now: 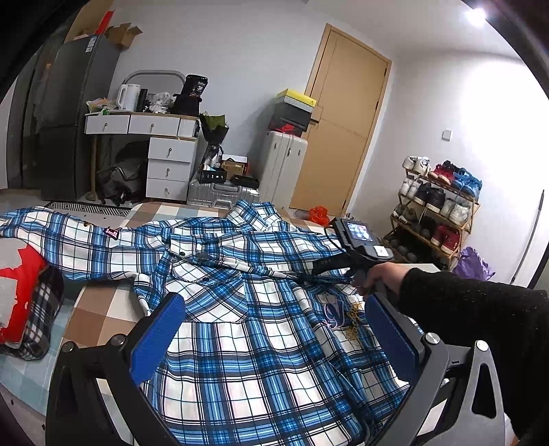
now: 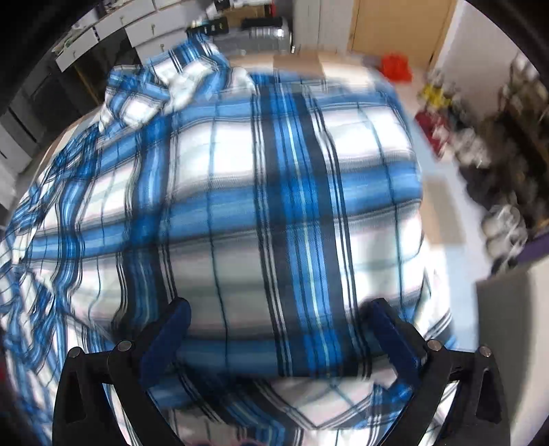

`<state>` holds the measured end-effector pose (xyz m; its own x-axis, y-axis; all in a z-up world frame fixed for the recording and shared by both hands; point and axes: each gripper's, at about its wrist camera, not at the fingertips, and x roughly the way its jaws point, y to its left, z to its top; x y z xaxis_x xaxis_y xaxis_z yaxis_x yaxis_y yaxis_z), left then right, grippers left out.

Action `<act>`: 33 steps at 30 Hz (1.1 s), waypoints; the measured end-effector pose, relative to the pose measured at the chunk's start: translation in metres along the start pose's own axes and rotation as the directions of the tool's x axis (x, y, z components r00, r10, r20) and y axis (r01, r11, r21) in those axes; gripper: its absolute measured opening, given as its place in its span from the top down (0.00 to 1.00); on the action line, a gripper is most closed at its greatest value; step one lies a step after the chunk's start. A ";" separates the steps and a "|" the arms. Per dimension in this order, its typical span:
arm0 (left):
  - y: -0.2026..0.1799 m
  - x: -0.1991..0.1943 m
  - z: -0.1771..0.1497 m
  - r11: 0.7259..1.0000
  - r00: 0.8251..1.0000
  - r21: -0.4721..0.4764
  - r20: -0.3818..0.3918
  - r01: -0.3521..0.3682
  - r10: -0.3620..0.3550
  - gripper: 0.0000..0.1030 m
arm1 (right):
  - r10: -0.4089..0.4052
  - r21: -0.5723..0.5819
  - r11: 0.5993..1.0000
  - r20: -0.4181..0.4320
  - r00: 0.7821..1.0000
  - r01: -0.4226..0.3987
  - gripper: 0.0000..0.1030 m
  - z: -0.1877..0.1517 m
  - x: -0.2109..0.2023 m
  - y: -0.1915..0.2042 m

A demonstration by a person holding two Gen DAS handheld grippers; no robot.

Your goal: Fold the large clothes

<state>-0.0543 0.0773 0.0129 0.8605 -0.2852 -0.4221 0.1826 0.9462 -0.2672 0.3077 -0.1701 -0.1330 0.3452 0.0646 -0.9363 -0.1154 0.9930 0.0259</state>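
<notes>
Plaid shirt (image 1: 247,308) spread flat, both jaws wide apart and empty, right hand (image 1: 381,278) seen only from left wrist

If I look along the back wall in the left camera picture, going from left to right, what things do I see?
Dark fridge → white dresser → pale upright suitcase → wooden door → shoe rack.

A ceiling light (image 1: 476,15) glares at one o'clock, washing out the right wall. Fisheye bending darkens the corners. The right wrist view is motion-blurred throughout.
</notes>
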 end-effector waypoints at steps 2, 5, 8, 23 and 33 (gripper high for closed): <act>0.000 0.002 0.000 1.000 1.000 0.005 -0.004 -0.007 0.007 0.01 | 0.037 0.001 0.999 -0.014 0.999 -0.037 0.00 -0.005 -0.007 -0.006; 0.001 0.003 0.001 1.000 1.000 0.008 -0.008 -0.024 0.024 0.01 | 0.093 0.057 0.993 0.108 0.990 -0.099 0.00 -0.019 -0.047 -0.015; 0.007 0.005 0.003 0.998 0.998 0.008 -0.004 -0.060 0.060 0.01 | 0.242 0.113 0.954 0.256 0.936 -0.277 0.00 -0.044 -0.095 -0.011; 0.100 -0.018 0.025 0.918 0.922 -0.082 -0.047 -0.388 0.386 0.01 | 0.694 0.147 0.590 0.410 0.592 -0.794 0.00 -0.218 -0.175 0.046; 0.124 -0.051 0.034 0.906 0.911 -0.100 -0.096 -0.410 0.402 0.01 | 0.782 0.048 0.421 0.487 0.389 -0.906 0.00 -0.272 -0.266 0.019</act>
<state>-0.0591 0.2143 0.0309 0.8111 0.1057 -0.5752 -0.2354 0.9594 -0.1557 -0.0396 -0.1952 0.0209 0.4982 0.8495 -0.1736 -0.3168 0.3646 0.8756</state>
